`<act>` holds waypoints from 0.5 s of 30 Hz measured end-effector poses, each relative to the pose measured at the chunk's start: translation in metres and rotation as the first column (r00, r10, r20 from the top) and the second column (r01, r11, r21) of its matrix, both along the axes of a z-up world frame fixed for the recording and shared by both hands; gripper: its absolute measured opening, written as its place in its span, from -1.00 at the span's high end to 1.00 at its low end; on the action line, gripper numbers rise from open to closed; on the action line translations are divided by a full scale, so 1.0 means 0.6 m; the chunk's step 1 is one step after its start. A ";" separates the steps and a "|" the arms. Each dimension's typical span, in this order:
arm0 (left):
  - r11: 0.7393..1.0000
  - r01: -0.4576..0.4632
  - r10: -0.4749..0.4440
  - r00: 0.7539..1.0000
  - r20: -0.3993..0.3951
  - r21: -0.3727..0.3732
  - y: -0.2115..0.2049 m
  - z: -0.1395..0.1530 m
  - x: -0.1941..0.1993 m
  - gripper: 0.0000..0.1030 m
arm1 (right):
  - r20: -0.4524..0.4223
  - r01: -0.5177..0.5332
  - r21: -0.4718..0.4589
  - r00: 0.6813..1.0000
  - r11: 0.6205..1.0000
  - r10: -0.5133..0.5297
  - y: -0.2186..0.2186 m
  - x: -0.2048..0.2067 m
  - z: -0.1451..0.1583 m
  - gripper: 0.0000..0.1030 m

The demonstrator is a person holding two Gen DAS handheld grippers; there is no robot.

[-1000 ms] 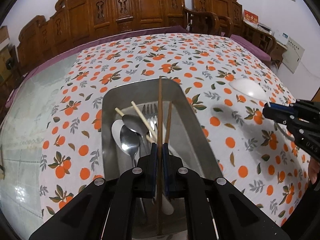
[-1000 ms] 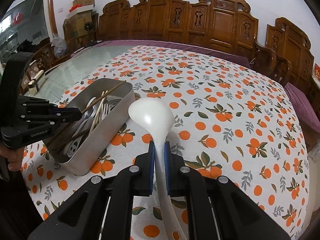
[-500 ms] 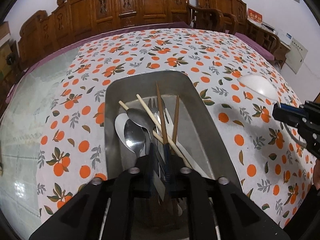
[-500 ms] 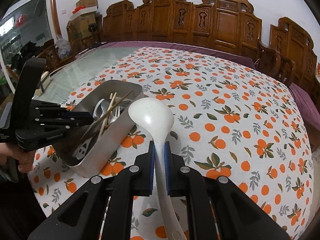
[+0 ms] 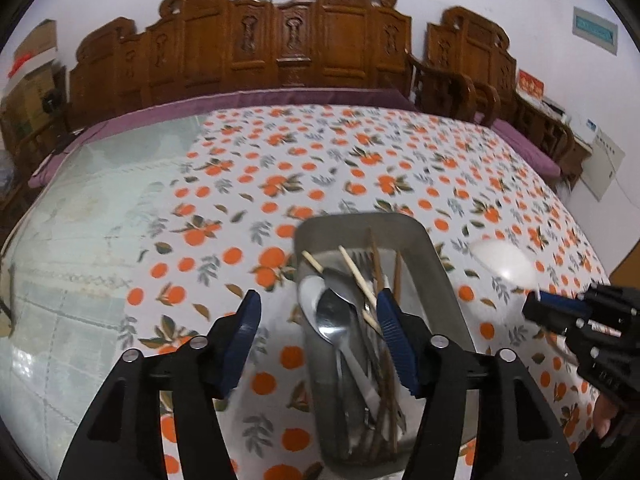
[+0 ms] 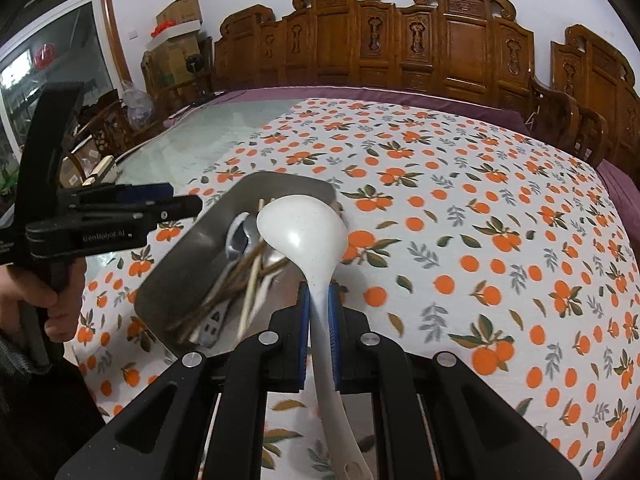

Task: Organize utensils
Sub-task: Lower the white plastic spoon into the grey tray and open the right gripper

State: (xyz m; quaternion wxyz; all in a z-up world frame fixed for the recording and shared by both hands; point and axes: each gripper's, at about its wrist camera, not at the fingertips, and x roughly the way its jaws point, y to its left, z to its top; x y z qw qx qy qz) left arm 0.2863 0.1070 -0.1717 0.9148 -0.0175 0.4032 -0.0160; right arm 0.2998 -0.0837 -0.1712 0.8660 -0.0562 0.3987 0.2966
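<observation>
On the orange-print tablecloth point(image 5: 320, 168) sits one metal tray point(image 5: 448, 280), the landmark here. Inside the tray: two metal spoons point(image 5: 332, 316) lying side by side at its left, one fork point(image 5: 362, 258) partly buried toward the far end, two pale chopsticks point(image 5: 356, 276) crossing diagonally, two dark brown chopsticks point(image 5: 376, 260) lying lengthwise; exact count of the deeper pieces cannot be told.

Left gripper point(image 5: 318, 336) hangs over the tray's near left wall, jaws opening, nothing between them; one blue finger point(image 5: 244, 332) is over cloth left of the tray, the other over the tray's contents.

Right gripper point(image 6: 319, 328), right of the tray, is pinched on the handle of one white ladle point(image 6: 300, 236), whose bowl hovers over the tray's right rim.

One hand point(image 6: 48, 296) grips the left tool's handle, left of the tray.
</observation>
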 end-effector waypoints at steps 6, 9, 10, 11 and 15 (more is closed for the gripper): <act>0.999 -0.034 0.034 0.999 0.025 -0.002 0.025 0.014 -0.003 -0.27 | 0.003 -0.021 0.011 1.000 1.000 0.021 0.046 0.000 0.008 0.80; 0.999 -0.044 0.045 0.998 0.037 -0.011 0.036 0.020 -0.006 -0.31 | -0.016 -0.016 0.028 1.000 0.999 0.017 0.065 0.006 0.006 0.80; 0.999 -0.047 0.047 0.998 0.040 -0.013 0.038 0.021 -0.008 -0.31 | -0.025 -0.011 0.037 1.000 0.999 0.012 0.074 0.010 0.003 0.80; 0.999 -0.051 0.051 0.998 0.042 -0.013 0.041 0.022 -0.008 -0.32 | -0.031 -0.006 0.042 0.999 0.999 0.008 0.080 0.012 0.002 0.80; 0.998 -0.059 0.059 0.997 0.053 -0.011 0.048 0.027 -0.012 -0.32 | -0.074 0.033 0.084 0.997 0.996 -0.027 0.105 0.030 -0.009 0.80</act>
